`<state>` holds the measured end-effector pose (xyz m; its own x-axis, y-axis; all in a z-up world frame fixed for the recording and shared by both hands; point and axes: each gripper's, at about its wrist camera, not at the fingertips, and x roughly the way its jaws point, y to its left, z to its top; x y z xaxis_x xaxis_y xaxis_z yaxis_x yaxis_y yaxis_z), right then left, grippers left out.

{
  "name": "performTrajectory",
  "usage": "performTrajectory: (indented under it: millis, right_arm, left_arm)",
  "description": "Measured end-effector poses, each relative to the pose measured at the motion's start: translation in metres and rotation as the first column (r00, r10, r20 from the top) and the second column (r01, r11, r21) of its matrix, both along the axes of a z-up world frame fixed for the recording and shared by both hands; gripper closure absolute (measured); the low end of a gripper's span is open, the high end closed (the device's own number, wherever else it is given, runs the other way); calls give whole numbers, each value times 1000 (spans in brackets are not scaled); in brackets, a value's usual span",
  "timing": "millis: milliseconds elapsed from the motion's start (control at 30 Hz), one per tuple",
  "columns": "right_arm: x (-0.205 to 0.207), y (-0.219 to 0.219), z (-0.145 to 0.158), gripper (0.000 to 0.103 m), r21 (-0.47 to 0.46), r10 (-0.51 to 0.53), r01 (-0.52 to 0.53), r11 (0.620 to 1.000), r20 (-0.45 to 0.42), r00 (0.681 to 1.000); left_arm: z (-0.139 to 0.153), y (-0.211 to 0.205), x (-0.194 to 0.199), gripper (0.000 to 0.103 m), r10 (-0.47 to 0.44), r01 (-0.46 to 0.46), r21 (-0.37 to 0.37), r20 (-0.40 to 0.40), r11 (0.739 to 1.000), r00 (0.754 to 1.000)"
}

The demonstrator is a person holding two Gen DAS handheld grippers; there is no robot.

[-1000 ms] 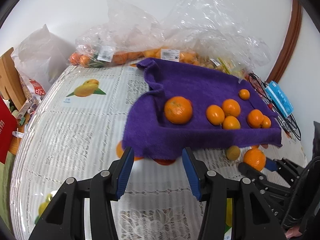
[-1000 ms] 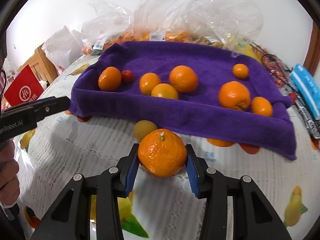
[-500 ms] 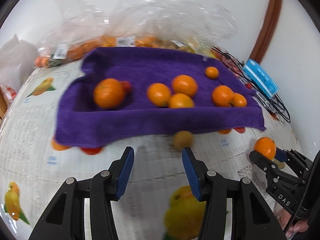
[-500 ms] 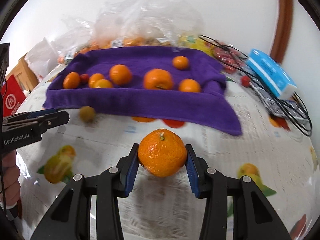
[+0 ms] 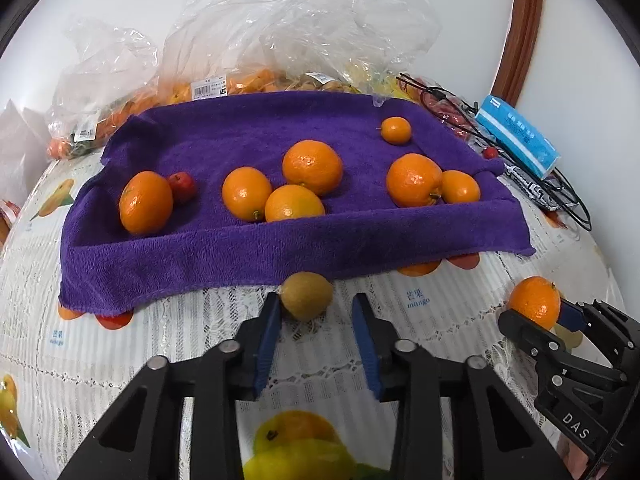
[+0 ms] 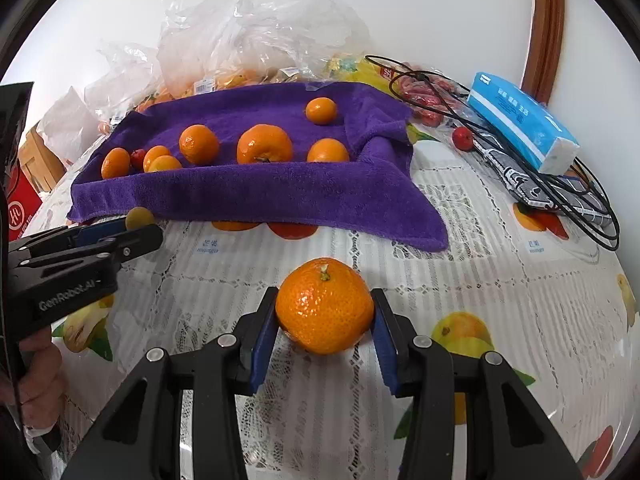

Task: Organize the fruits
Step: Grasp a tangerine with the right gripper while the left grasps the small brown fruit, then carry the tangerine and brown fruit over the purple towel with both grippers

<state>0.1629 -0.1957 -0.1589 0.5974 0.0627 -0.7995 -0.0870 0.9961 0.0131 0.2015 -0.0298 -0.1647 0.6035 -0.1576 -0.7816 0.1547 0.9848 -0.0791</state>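
Note:
A purple towel lies on the table with several oranges and a small red fruit on it. A small yellow-green fruit sits on the tablecloth at the towel's front edge. My left gripper is open, its fingertips on either side of that fruit. My right gripper is shut on an orange, to the right of the towel, low over the tablecloth.
Clear plastic bags with more fruit lie behind the towel. A blue tissue pack, black cables and a small red fruit lie to the right. The white lace tablecloth has printed fruit pictures.
My left gripper has swung right and forward until its open fingers flank the yellow-green fruit. My right gripper has carried its orange away to the right of the towel.

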Motion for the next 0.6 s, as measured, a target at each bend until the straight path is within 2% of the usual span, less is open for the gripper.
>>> performTrajectory:
  millis: [33, 167, 600]
  right_arm:
    - [0, 0, 0, 59, 3, -1, 1, 1000, -2, 1000]
    - [2, -1, -1, 59, 17, -13, 13, 1000, -2, 1000]
    - [3, 1, -2, 59, -1, -13, 13, 1000, -8, 1000]
  left_arm:
    - [0, 0, 1, 77, 6, -6, -1, 0, 1000, 1000]
    - [0, 3, 3, 77, 7, -7, -23, -1, 1000, 1000]
    - [-1, 3, 5, 77, 14, -14, -26, 1, 1000, 1000]
